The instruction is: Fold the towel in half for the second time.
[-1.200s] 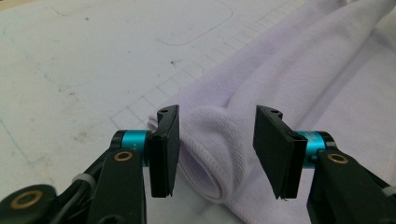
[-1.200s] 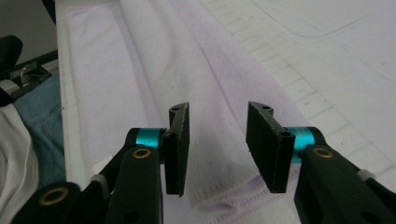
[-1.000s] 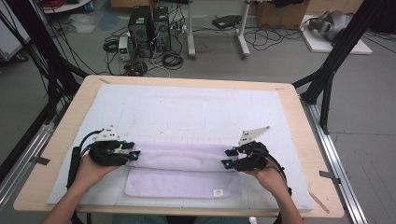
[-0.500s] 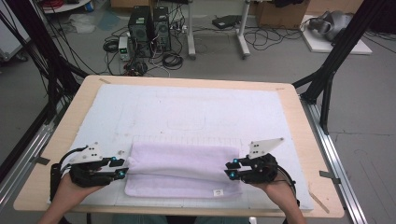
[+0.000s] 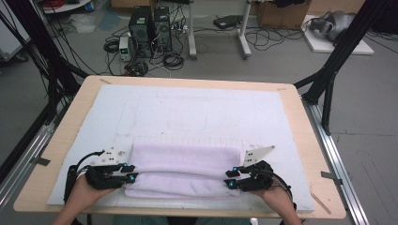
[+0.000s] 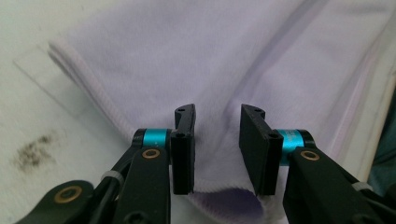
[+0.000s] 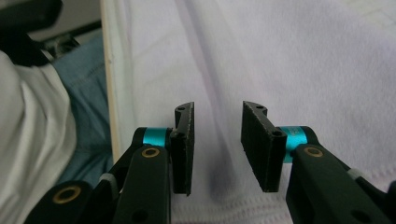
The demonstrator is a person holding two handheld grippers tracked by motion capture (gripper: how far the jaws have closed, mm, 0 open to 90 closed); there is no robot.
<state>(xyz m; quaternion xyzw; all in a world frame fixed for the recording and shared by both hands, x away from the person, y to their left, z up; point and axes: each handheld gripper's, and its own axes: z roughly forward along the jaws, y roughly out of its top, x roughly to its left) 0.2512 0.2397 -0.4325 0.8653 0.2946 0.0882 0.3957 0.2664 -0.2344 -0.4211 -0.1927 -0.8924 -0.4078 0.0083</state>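
With the folded lavender towel (image 5: 180, 171) lying at the near edge of the tabletop (image 5: 300, 110), the left claw (image 5: 130, 176) and right claw (image 5: 231, 179) are parted over its ends, gripping nothing, having just been closing and opening respectively, so layers may be missed and the fold spoiled.

In the left gripper view, the towel (image 6: 261, 60) runs off past the top and right edges beyond the jaws; whether the pads (image 6: 184, 140) touch it cannot be told.
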